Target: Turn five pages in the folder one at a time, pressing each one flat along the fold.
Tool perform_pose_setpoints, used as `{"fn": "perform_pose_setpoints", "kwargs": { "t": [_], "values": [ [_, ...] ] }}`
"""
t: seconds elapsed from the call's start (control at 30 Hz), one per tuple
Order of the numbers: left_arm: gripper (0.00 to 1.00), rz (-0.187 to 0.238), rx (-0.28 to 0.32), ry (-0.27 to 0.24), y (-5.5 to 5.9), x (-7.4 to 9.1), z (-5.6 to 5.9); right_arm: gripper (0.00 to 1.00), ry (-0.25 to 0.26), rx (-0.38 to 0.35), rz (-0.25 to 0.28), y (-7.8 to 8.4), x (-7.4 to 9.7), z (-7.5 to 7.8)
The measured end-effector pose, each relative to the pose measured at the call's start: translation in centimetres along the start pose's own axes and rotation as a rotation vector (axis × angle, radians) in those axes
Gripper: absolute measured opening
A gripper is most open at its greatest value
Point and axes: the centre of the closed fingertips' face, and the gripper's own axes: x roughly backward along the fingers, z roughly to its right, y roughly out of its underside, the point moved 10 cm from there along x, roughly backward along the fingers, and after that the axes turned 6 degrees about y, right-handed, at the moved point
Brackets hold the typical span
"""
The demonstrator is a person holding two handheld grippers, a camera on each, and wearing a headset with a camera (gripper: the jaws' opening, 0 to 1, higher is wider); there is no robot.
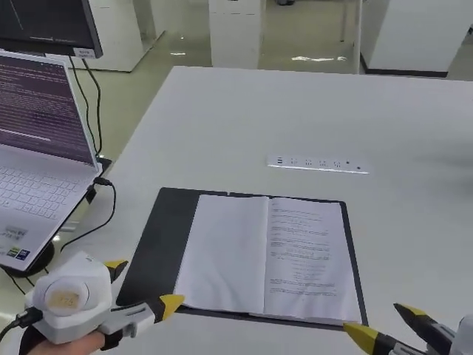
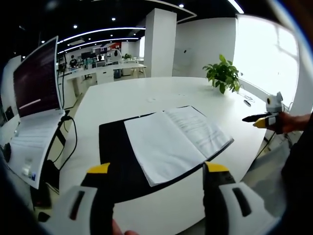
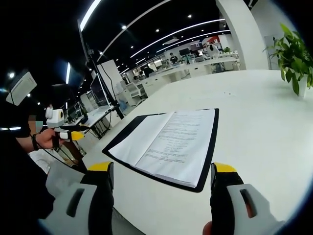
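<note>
Head view puts the folder (image 1: 160, 244) in the lower middle of the frame, lying open and flat on the white table (image 1: 295, 111). Its black cover shows as a wide band left of the pages and as a thin edge along the right and bottom. The left page (image 1: 222, 255) is blank; the right page (image 1: 304, 255) carries printed lines. Both pages lie flat, meeting at the fold down the centre.

At the lower left of the frame the left gripper (image 1: 144, 285) hangs just off the folder's lower left corner, its yellow-tipped jaws spread wide with nothing between them. At the lower right corner the right gripper (image 1: 380, 323) sits just below the folder's lower right corner, jaws likewise apart and empty. Neither touches the paper.

Both gripper views show their own jaws parted at the bottom, with the open folder framed beyond them.

A white power strip (image 1: 318, 163) lies on the table above the folder, well apart from it. An open laptop (image 1: 37, 148) stands at the left edge of the frame with a monitor (image 1: 44, 22) in the upper left corner. A potted plant (image 2: 223, 73) stands at the table's far end, upper right in the left gripper view.
</note>
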Motion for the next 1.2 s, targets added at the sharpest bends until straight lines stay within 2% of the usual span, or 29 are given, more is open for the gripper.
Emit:
{"fn": "perform_pose_setpoints", "kwargs": {
  "t": [0.17, 0.4, 0.7, 0.83, 1.0, 1.2],
  "values": [
    [0.74, -0.01, -0.01, 0.031, -0.3, -1.2, 0.7, 0.81, -0.004, 0.006, -0.008, 0.0, 0.2, 0.0],
    [0.73, -0.034, -0.069, 0.082, -1.1, -3.5, 2.2, 0.79, -0.012, 0.015, -0.024, 0.4, 0.5, 0.2],
    [0.73, -0.028, -0.108, 0.148, -2.7, -6.3, 3.8, 0.8, 0.006, 0.007, -0.026, 0.9, 1.0, 0.6],
    [0.72, -0.04, -0.128, 0.179, -3.3, -7.7, 4.5, 0.8, 0.013, -0.003, -0.015, 0.9, 1.2, 0.8],
    [0.71, -0.051, -0.167, 0.238, -4.5, -10.1, 6.0, 0.79, 0.019, -0.017, -0.004, 0.9, 1.2, 0.9],
    [0.71, -0.065, -0.184, 0.295, -5.3, -12.9, 7.6, 0.79, 0.014, -0.022, -0.01, 1.0, 1.1, 0.9]
  ]
}}
